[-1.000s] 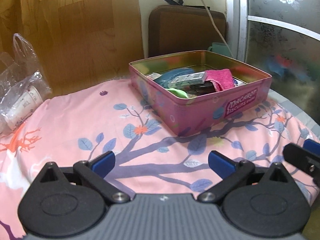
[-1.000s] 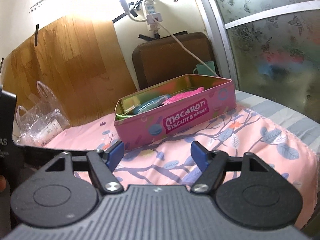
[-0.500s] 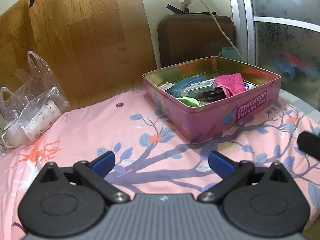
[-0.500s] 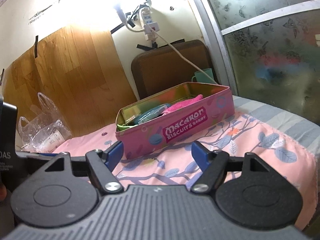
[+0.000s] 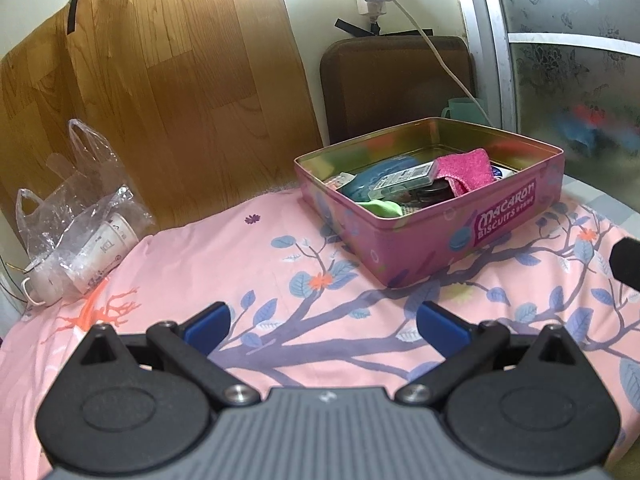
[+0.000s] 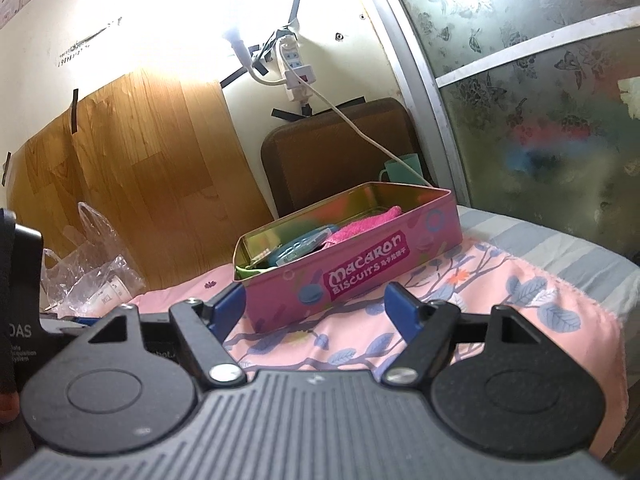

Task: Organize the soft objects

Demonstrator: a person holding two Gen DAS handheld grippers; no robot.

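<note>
Pink tin (image 5: 460, 236) sits on our floral cloth (image 5: 240, 264), at one o'clock from our left gripper (image 5: 323, 324) and twelve from our right gripper (image 6: 318, 306). Both stand apart, empty. Only our left view looks into it: pink towel (image 5: 466, 169), green scrap (image 5: 385, 208), clear packet (image 5: 406, 180). Our right view shows a green cup (image 6: 402, 166) behind.
</note>
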